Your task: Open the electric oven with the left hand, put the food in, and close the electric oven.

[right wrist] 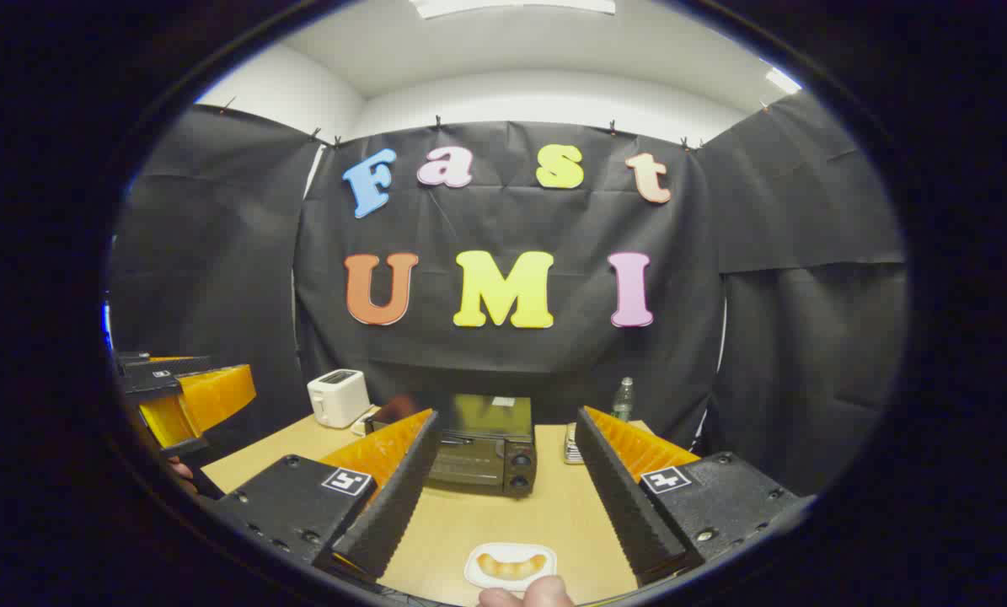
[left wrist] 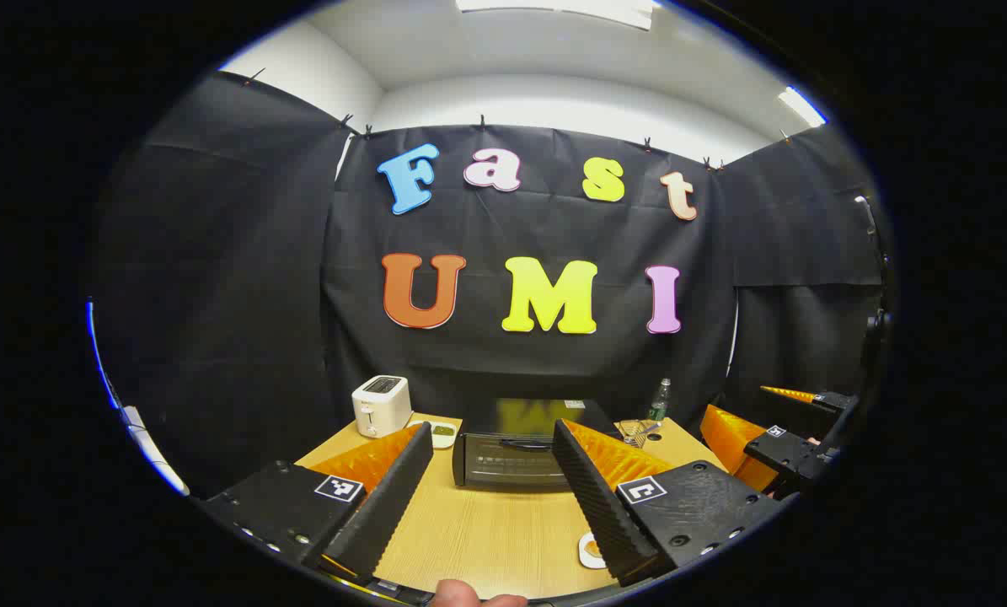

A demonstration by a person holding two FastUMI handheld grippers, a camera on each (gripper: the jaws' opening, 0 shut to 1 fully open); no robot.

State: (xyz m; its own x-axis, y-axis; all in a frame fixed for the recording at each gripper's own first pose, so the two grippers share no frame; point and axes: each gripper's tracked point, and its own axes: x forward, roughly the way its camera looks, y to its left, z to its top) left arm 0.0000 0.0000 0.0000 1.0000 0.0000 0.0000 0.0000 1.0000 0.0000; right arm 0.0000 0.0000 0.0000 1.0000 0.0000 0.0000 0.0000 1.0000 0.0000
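No step of the task is judged to have begun: the electric oven is seen with its door shut, standing ahead of the left gripper, between its spread fingers and well apart from them. The handle across the door's upper edge would have to be reached and pulled down first. The right gripper is likewise held wide open and empty, with the food, a pale pastry on a small white plate, lying just below and between its fingers. No brand or readable label can be made out on the oven.
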